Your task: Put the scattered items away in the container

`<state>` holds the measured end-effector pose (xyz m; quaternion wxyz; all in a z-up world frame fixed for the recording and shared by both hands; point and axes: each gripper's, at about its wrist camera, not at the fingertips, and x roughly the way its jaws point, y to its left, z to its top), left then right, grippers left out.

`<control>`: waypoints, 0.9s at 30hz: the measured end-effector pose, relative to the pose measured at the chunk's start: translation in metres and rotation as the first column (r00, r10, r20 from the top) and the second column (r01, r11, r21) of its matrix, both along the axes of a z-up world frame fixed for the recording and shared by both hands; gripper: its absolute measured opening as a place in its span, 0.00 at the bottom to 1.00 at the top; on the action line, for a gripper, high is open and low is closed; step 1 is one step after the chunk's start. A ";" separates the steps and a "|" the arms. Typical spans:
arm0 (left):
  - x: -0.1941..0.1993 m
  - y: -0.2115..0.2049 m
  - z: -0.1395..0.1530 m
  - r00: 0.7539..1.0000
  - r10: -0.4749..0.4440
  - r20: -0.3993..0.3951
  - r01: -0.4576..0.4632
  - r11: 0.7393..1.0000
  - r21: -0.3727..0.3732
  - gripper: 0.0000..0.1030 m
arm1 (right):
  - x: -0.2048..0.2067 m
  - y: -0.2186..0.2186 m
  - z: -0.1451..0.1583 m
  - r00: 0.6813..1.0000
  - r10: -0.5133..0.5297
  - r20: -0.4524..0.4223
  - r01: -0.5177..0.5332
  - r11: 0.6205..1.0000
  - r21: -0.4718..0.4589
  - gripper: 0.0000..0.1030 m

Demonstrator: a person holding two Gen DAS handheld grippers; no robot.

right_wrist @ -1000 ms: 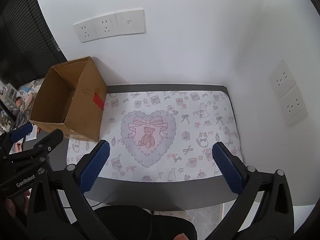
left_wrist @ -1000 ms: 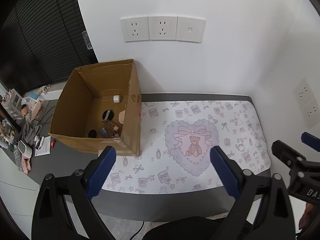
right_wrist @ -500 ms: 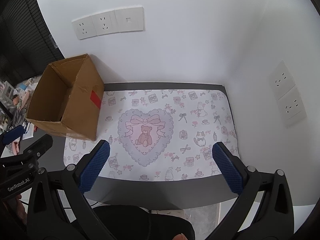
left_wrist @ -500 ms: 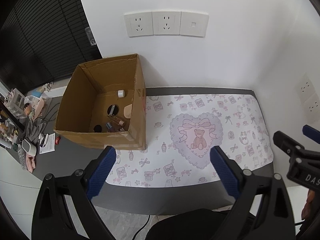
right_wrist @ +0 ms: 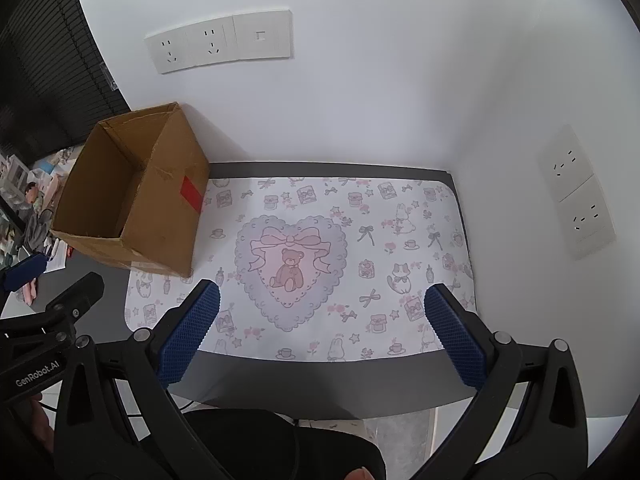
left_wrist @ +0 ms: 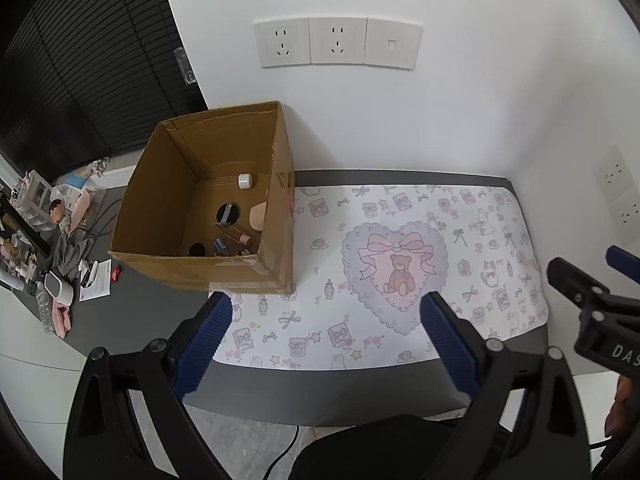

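Left gripper [left_wrist: 326, 334]: my jaws stand wide apart, gripping nothing, above the mat's near edge.
Right gripper [right_wrist: 320, 330]: my jaws likewise spread, gripping nothing.
Cardboard box [left_wrist: 280, 216]: at the far left, on the mat's [left_wrist: 500, 224] left end.
Small items [left_wrist: 234, 232]: lying inside the box, on its floor.
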<state>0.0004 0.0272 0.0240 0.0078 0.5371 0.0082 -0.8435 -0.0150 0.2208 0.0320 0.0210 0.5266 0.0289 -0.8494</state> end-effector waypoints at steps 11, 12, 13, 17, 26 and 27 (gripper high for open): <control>0.003 -0.004 0.002 1.000 0.028 -0.002 -0.028 1.000 -0.012 0.92 | 0.000 -0.007 0.001 1.000 0.024 0.002 -0.024 1.000 -0.006 1.00; 0.003 -0.003 0.002 1.000 0.030 -0.001 -0.030 0.999 -0.021 0.92 | 0.000 -0.007 0.001 1.000 0.026 0.001 -0.026 1.000 -0.005 1.00; 0.004 -0.003 0.001 1.000 0.031 0.002 -0.031 0.999 -0.028 0.92 | 0.000 -0.007 0.001 1.000 0.027 0.000 -0.027 1.000 -0.003 1.00; 0.006 -0.003 0.000 1.000 0.031 0.007 -0.030 0.999 -0.039 0.92 | -0.001 -0.008 0.002 1.000 0.029 -0.002 -0.029 1.000 -0.013 1.00; 0.009 -0.002 0.000 1.000 0.030 0.006 -0.029 0.997 -0.071 0.92 | 0.000 -0.010 0.001 0.999 0.037 0.001 -0.037 0.998 -0.042 1.00; 0.009 -0.002 0.001 1.000 0.030 0.004 -0.030 0.996 -0.079 0.92 | 0.000 -0.011 0.002 0.999 0.038 0.001 -0.038 0.998 -0.047 1.00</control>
